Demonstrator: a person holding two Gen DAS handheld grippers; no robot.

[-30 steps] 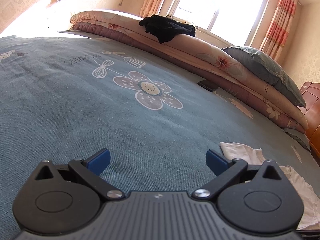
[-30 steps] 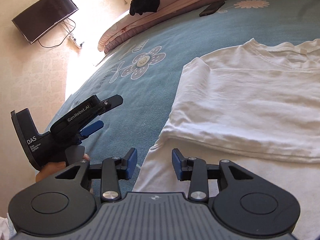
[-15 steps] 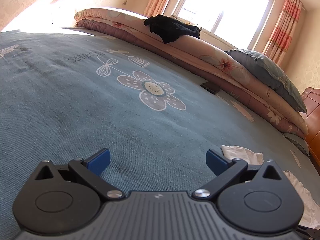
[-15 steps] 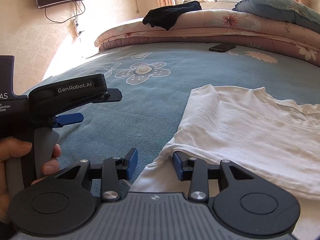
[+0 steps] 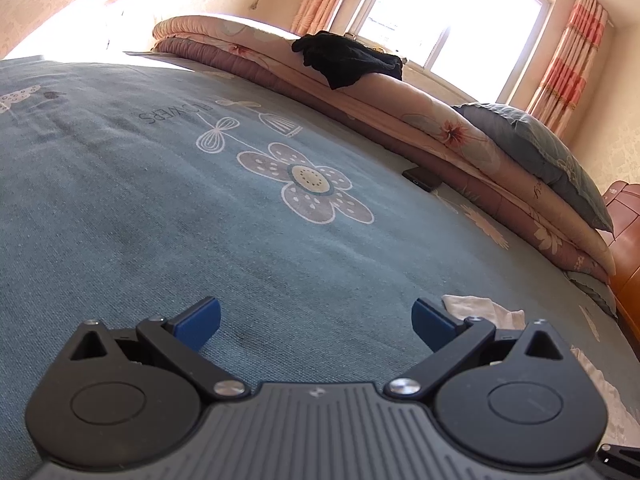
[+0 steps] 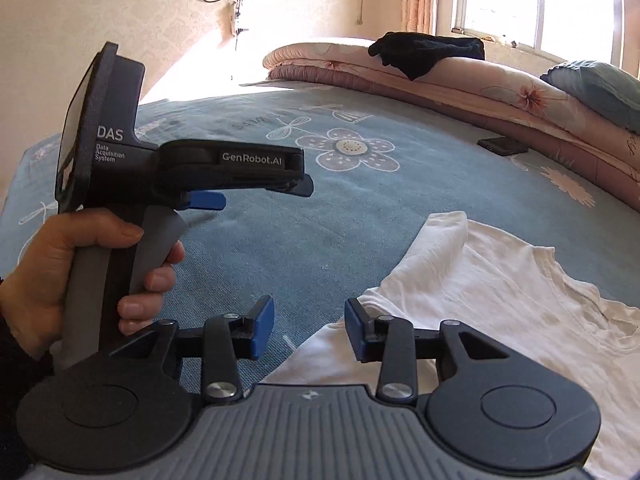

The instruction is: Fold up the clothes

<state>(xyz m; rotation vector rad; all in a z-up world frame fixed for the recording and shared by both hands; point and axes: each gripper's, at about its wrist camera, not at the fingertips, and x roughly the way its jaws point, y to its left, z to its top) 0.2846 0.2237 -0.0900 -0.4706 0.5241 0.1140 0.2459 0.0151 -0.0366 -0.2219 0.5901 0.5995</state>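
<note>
Blue bedspread (image 5: 168,208); only right view shows the whole white shirt (image 6: 500,292).

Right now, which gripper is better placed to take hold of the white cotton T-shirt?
The right gripper: it is open, directly over the white cotton T-shirt's near edge. The left gripper, also open, faces bare blue floral bedsheet.

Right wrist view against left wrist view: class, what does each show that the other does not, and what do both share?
Only the right wrist view shows the hand holding the left gripper, and the shirt's neckline. Only the left wrist view shows the wooden furniture at the bed's far side. Both share the bedspread, flower print, black garment, phone, quilts, pillow, window and white shirt.
</note>
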